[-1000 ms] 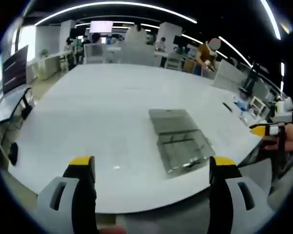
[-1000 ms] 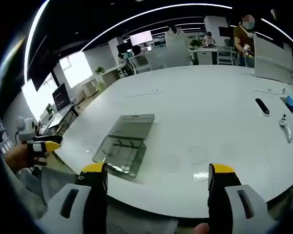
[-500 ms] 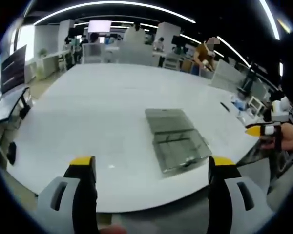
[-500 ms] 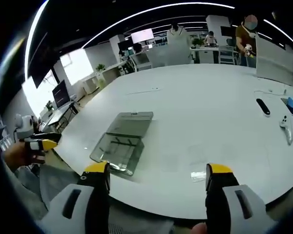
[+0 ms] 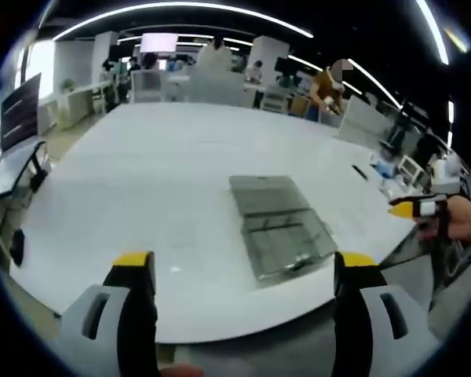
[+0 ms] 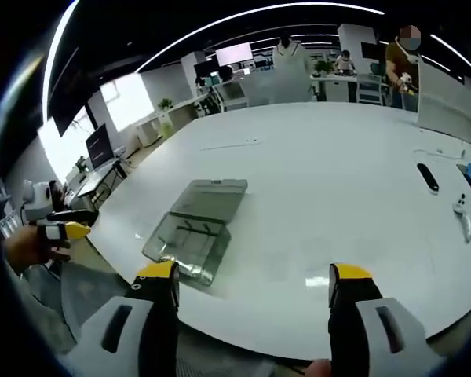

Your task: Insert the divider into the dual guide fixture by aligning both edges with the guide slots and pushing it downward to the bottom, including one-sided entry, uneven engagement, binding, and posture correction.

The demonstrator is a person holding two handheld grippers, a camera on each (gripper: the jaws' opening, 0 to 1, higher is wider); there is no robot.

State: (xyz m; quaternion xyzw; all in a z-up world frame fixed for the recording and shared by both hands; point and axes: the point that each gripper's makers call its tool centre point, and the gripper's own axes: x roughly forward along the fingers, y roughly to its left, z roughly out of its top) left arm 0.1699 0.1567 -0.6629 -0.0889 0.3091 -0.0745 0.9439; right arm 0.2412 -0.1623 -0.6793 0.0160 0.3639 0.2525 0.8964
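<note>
Fixture (image 5: 279, 226) centre frame, long axis up-left; left gripper (image 5: 243, 271) and right gripper (image 6: 253, 283) jaws apart, empty, near-equal reach

Long ceiling light strips (image 5: 180, 9) give bright, even light, bent into arcs by the fisheye lens. A window (image 6: 125, 106) at 10 o'clock is overexposed. The white table (image 6: 330, 181) shows soft glare. Edges are blurred and stretched.

A clear, rectangular dual guide fixture (image 5: 279, 224) (image 6: 195, 228) lies flat near the white table's edge, untouched.
</note>
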